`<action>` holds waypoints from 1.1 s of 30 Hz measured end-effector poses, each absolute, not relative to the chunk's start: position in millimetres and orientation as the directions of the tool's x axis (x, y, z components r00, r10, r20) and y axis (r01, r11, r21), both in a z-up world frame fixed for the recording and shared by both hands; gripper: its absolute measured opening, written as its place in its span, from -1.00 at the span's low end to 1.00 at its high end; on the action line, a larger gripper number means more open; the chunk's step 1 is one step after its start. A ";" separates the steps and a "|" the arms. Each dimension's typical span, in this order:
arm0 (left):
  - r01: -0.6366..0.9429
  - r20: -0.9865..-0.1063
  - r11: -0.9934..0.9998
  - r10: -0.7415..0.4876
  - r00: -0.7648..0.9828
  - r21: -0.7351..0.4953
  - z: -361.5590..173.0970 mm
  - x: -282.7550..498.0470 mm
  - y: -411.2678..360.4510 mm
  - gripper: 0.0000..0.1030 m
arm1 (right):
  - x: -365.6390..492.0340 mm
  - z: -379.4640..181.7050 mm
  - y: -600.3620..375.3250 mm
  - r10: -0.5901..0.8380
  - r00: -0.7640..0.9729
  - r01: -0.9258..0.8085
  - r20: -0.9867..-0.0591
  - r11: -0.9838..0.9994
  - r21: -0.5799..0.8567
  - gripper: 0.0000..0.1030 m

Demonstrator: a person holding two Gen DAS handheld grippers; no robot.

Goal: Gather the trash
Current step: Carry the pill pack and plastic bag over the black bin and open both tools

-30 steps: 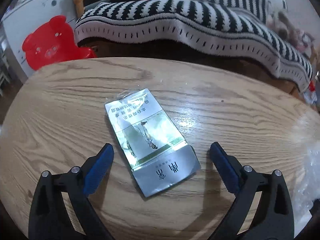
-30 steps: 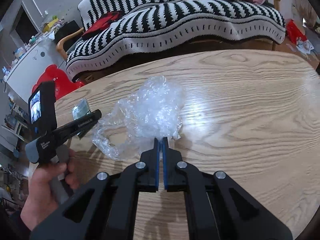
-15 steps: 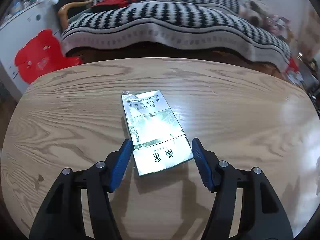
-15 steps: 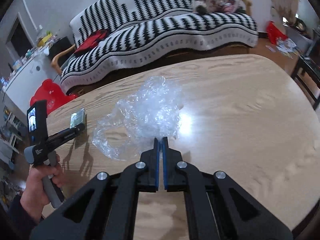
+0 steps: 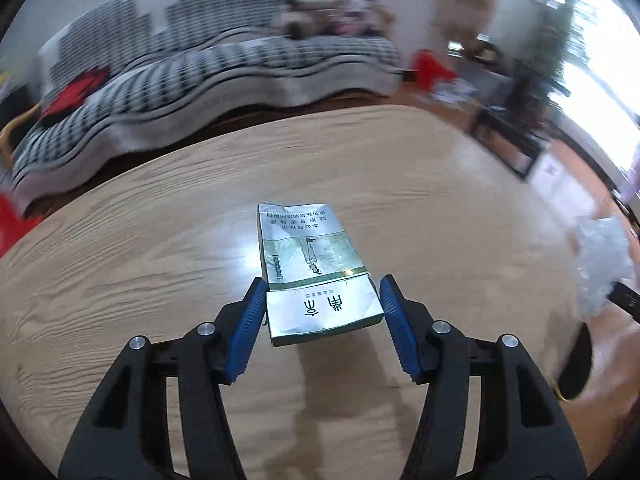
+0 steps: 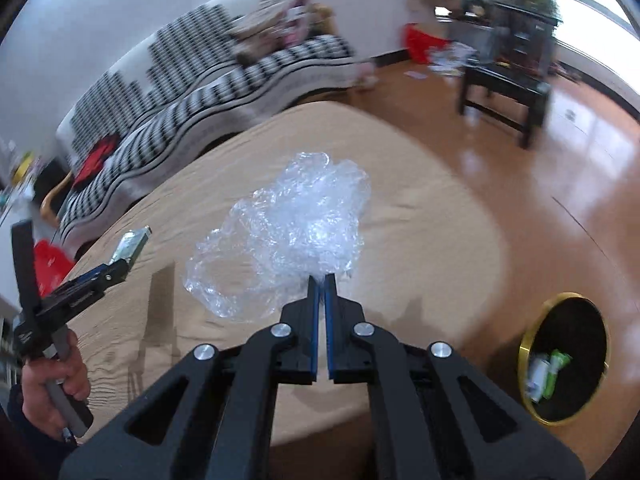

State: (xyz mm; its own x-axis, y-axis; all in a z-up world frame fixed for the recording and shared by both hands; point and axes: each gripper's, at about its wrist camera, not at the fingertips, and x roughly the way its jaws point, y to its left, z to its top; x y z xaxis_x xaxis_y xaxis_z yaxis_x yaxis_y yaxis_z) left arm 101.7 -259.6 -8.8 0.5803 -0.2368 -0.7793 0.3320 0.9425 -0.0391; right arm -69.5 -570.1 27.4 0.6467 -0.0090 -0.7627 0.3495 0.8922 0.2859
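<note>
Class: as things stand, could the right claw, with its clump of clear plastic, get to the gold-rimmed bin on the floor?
Probably yes. The right claw is shut on the plastic wrap, and the bin stands open-topped just past the table edge, with nothing visible between.

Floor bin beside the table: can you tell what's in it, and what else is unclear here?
- Right wrist view, bin: green and white wrappers show, too small to identify; the rest inside is dark.
- Both views, sofa: motion blur hides what lies on it.
- Left wrist view, cigarette pack: its underside faces away.
- Left wrist view, plastic wrap: blurred at the right edge.
</note>
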 end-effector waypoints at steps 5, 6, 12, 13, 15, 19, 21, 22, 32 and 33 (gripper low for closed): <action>0.526 -0.746 0.847 -0.401 0.532 -0.081 5.5 52.1 -369.4 0.11 | -134.0 9.8 -666.1 -0.097 0.630 0.507 -0.770 0.803 0.314 -0.92; 0.572 -0.740 0.815 -0.438 0.510 -0.089 5.8 39.9 -393.3 0.11 | -145.6 6.8 -683.0 -0.115 0.625 0.536 -0.772 0.783 0.317 -0.92; 0.755 -0.737 0.641 -0.576 0.352 -0.141 -14.5 -26.5 -505.5 0.11 | -212.8 -29.1 -773.2 -0.185 0.553 0.693 -0.812 0.644 0.325 -0.92; 0.777 -0.740 0.613 -0.588 0.326 -0.143 -21.0 -36.9 -519.4 0.11 | -220.5 -34.1 -780.2 -0.191 0.540 0.710 -0.820 0.627 0.322 -0.92; 0.824 -0.755 0.543 -0.606 0.250 -0.163 -41.2 -58.2 -553.2 0.11 | -239.8 -52.6 -802.9 -0.198 0.500 0.756 -0.843 0.575 0.313 -0.92; 0.882 -0.791 0.432 -0.599 0.124 -0.189 -89.2 -89.9 -604.9 0.11 | -270.5 -85.1 -839.7 -0.195 0.429 0.825 -0.882 0.483 0.295 -0.92; 0.888 -0.811 0.406 -0.581 0.066 -0.217 -112.0 -99.9 -624.2 0.11 | -284.2 -102.6 -856.1 -0.188 0.392 0.854 -0.900 0.439 0.281 -0.92; 0.891 -0.817 0.395 -0.574 0.049 -0.224 -120.5 -103.0 -631.7 0.11 | -284.2 -108.1 -859.1 -0.186 0.379 0.863 -0.906 0.426 0.274 -0.92; 0.914 -0.853 0.323 -0.520 -0.045 -0.245 -177.0 -111.6 -683.7 0.11 | -298.3 -159.3 -882.4 -0.125 0.299 0.906 -0.946 0.348 0.240 -0.92; 0.917 -0.854 0.318 -0.519 -0.042 -0.239 -177.6 -110.8 -686.4 0.11 | -298.6 -159.8 -883.5 -0.124 0.301 0.906 -0.946 0.347 0.243 -0.92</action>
